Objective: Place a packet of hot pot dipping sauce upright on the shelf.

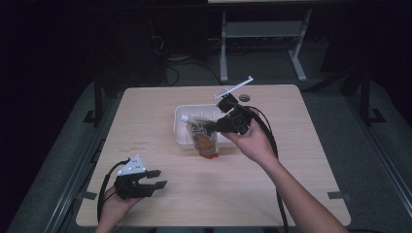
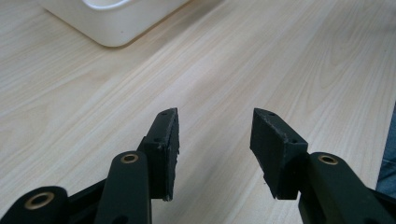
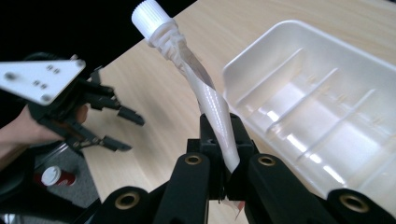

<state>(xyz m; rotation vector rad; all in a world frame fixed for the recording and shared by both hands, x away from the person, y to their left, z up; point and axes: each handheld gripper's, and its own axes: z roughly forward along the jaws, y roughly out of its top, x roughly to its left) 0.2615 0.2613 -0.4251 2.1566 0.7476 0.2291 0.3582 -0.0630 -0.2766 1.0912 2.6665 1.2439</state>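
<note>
Here the right gripper [image 3: 224,154] clamps a spouted pouch [image 3: 210,100], print unreadable; left gripper [image 2: 214,140] gapes empty.

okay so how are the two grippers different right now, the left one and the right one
The left gripper has its jaws apart with nothing between them; the right gripper is shut on a spouted pouch. The left gripper sits low near the table's near edge, while the right gripper is raised beside the white tray. The left gripper carries a pale three-cornered plate on top. Both have black jaws and are hand-held.
</note>
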